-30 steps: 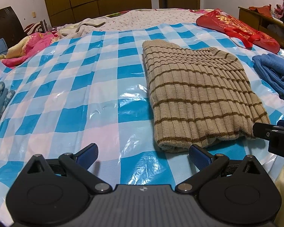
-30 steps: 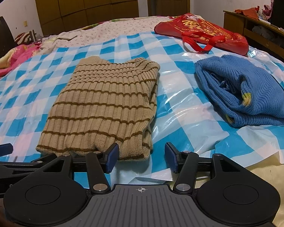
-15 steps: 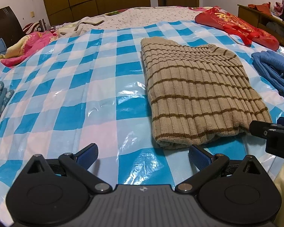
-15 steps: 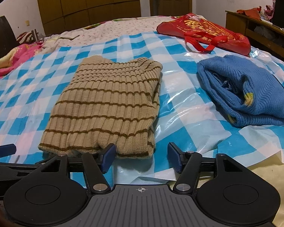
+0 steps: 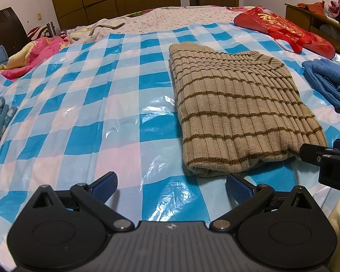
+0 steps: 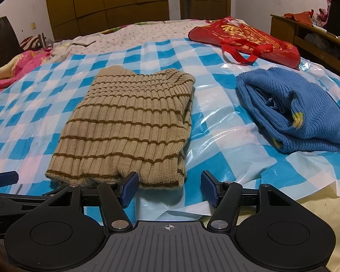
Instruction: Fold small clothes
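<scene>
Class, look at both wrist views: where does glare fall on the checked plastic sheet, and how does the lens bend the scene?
Left wrist view: white glare patches on the checked plastic sheet left of the striped sweater; dark corners, bed edges bowed. Right wrist view: glare between the striped sweater and the blue sweater; the wardrobe curves, corners vignetted. Both look sharp.

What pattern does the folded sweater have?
Beige rib knit with thin brown horizontal stripes; the sweater shows best in the right wrist view.
</scene>
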Motion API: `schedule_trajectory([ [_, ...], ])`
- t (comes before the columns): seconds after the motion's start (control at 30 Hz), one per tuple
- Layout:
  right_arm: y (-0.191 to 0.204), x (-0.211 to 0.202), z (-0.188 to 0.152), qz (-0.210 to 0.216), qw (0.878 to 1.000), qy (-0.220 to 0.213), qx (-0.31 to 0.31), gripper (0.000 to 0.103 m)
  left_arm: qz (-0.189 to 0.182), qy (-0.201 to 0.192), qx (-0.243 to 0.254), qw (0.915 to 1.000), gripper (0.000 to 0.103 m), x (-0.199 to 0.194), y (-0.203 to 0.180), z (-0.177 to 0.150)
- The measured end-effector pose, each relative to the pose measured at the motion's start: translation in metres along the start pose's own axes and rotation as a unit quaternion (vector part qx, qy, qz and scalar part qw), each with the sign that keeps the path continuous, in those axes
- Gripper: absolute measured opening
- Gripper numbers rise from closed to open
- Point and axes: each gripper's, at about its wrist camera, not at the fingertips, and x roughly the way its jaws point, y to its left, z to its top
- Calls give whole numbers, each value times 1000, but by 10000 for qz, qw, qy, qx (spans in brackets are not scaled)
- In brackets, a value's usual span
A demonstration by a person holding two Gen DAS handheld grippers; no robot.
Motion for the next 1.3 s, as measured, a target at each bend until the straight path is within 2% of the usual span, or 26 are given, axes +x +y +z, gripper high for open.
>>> schedule_trajectory([
  [1.3, 9, -14, -10, -33, 9999, 33, -110, 64, -79, 33, -21, 10000, 103, -7, 0, 1],
])
